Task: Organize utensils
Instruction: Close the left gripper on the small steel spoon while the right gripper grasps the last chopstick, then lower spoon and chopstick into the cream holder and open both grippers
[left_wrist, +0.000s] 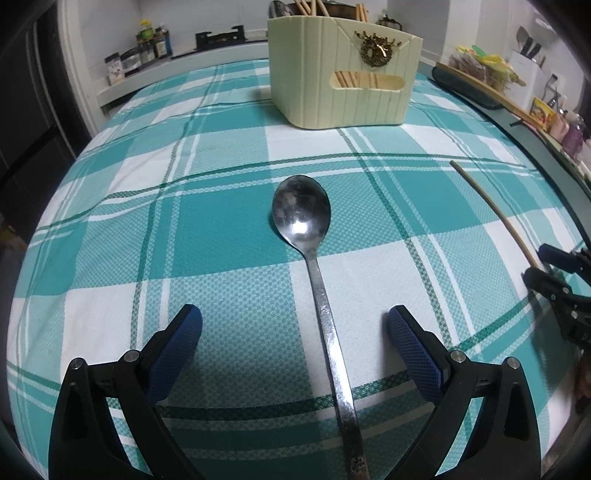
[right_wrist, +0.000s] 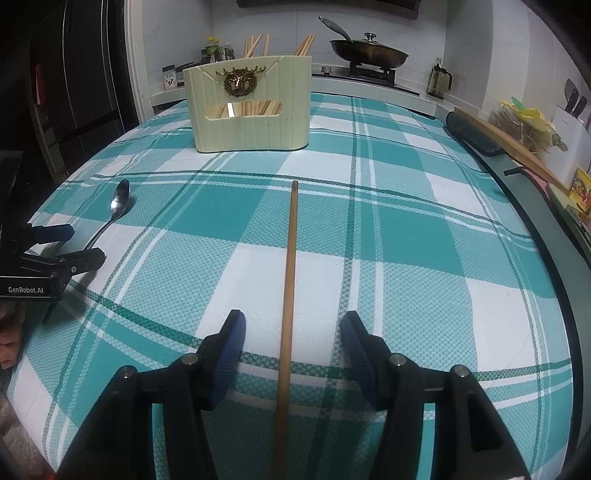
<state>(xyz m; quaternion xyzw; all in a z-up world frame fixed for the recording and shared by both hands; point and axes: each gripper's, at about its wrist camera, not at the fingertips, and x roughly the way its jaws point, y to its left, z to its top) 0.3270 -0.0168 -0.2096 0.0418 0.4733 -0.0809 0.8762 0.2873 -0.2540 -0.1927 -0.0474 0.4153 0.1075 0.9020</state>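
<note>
L claw (left_wrist: 294, 325) is released, spoon (left_wrist: 314, 254) flat on desk (left_wrist: 110, 221) btwn its pads, untouched. R claw (right_wrist: 292, 330) also released, chopstick (right_wrist: 290, 273) lying btwn its pads. Holder (left_wrist: 340, 74) stands far ahead of both.

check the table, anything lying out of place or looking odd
Two utensils lie loose on the checked tablecloth instead of in the cream utensil holder: a metal spoon between the open left gripper, and a single wooden chopstick between the open right gripper. Nothing looks spilled or damaged.
</note>
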